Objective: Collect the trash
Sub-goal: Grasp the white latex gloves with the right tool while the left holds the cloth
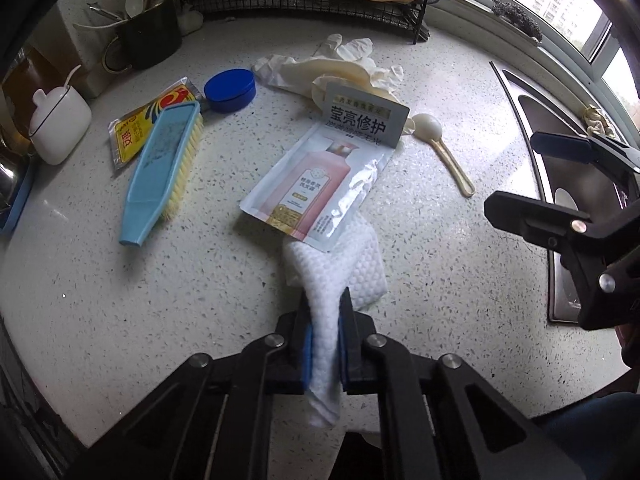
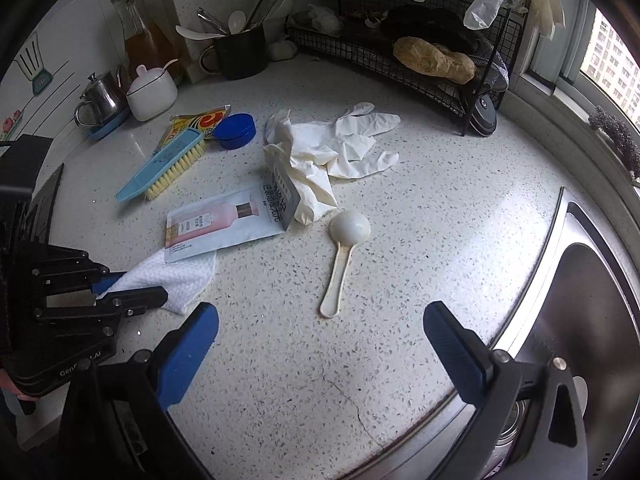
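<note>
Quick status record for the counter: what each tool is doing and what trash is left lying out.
left tool: shut on the white wipe
right tool: open, empty, above bare counter
wipe: far end tucked under the shampoo sachet
other trash: crumpled gloves, yellow packet
nearby, not trash: plastic spoon, blue brush

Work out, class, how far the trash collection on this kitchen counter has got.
Done: nothing looks collected yet. In hand: the left tool is shut on the white paper towel, whose far end lies under the shampoo sachet. Left: the sachet, the crumpled gloves and the yellow packet lie on the counter. The right tool is open and empty.
</note>
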Demonstrator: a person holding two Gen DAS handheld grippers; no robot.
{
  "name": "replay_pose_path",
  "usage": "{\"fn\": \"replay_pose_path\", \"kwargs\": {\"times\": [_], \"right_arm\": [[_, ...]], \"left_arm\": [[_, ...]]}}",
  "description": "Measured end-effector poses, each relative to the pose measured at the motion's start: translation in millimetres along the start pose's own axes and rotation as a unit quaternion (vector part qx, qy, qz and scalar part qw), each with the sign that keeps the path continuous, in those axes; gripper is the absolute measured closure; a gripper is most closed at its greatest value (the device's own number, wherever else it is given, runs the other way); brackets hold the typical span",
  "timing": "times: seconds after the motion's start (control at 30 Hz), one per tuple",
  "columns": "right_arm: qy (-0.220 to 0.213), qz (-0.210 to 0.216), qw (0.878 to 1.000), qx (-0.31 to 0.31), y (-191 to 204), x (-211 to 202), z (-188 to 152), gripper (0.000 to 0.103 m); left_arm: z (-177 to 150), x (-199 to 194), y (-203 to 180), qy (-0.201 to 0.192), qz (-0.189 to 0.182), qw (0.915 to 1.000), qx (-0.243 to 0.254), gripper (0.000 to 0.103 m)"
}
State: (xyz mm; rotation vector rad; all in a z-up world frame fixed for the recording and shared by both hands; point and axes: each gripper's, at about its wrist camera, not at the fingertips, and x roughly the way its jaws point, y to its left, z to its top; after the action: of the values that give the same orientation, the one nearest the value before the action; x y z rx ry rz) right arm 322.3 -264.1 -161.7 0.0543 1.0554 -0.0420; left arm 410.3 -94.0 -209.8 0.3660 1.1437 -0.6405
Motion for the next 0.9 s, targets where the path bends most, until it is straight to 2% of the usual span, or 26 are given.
{"fn": "replay_pose_path", "kwargs": {"times": [0.27,0.5,0.73,0.9], "right_arm": [[-0.019,0.023,0.999,-0.015,-8,-4,28,0.001],[-0.042,0.024,0.998,-0.026,-15,4,75,0.001],[-0.016,0.026,0.999,-0.044,-13,40,111,0.001],[0.01,0.034,0.997,-0.067,-8,68,118,0.001]], "left_arm": [[16,-41,19,-0.039,0.007,0.9982,-0.044,0.094],[30,-72,51,-0.069,0.05,0.992,-0.093,0.094],[38,-68,73,-0.069,0.077,0.9846,-0.141,0.094],[43,-58,78,-0.057,0.08,0.9847,-0.144,0.094]]}}
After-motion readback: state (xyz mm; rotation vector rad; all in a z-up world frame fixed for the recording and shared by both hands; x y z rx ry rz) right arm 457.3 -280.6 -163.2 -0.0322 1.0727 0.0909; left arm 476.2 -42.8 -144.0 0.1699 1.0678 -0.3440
